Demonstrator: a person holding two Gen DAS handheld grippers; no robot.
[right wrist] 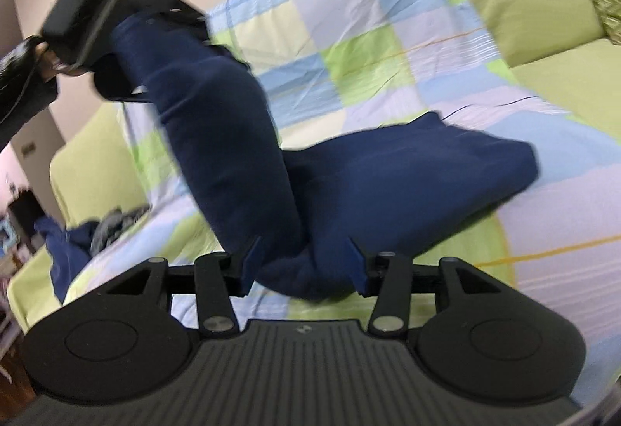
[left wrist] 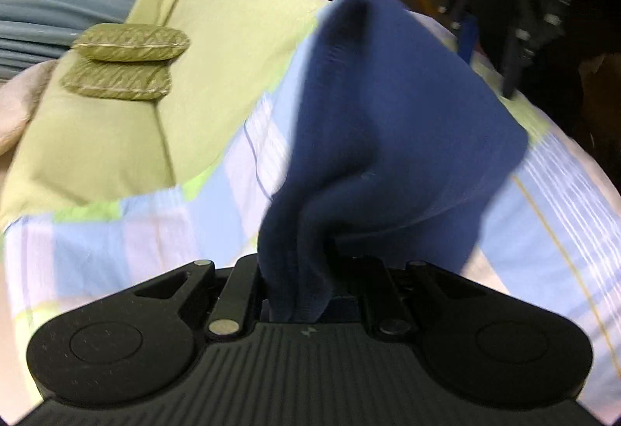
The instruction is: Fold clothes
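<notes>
The checked quilt (right wrist: 388,49) covers the bed, its far edge cut off. Across it drapes the navy garment (right wrist: 407,177), blurred – what kind of garment it is cannot be told. One end rises to the left gripper (left wrist: 297,270), pinched tight on a bunch that hides its fingertips. The right gripper (right wrist: 304,263) stands spread, cloth loose between its fingers – pads (right wrist: 355,263) seemingly not pressing
</notes>
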